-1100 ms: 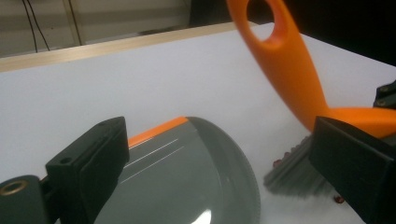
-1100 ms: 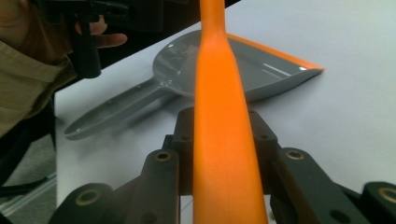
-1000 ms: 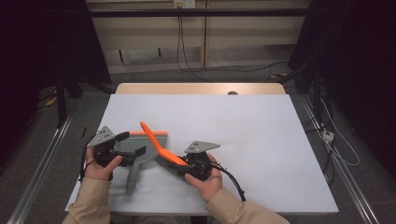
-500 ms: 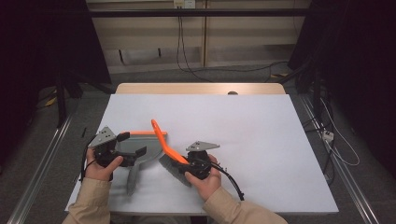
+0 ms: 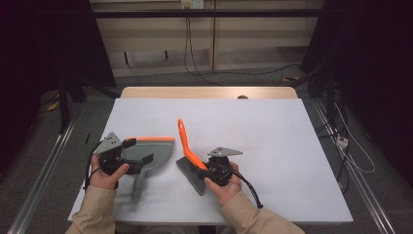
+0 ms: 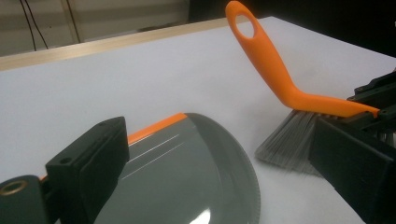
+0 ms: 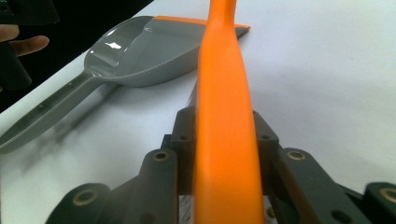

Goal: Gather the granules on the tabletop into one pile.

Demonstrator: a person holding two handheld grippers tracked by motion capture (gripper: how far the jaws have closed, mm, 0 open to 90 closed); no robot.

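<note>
so the white table (image 5: pixel 272 146) is the biggest thing here, and there's one grey dustpan (image 5: pixel 153 153) with an orange lip lying flat on its left half, handle pointing back toward the person. The left gripper (image 5: pixel 141 158) sits right over the pan with its jaws spread apart, one on each side of the scoop, not squeezing anything as far as I can tell. Just to the right of the pan there's one brush (image 5: pixel 191 161), orange handle, grey bristles, and the right gripper (image 5: pixel 207 170) is clamped tight on the handle near the bristle end. The brush's long axis tilts up and away from the person, bristles down near the tabletop, just beside the pan's right edge but apart from it. I'd guess the next move is a sweep leftward, since the pan lies left of the bristles and its orange lip faces away. Count: one table, one dustpan, one brush, two grippers
</note>
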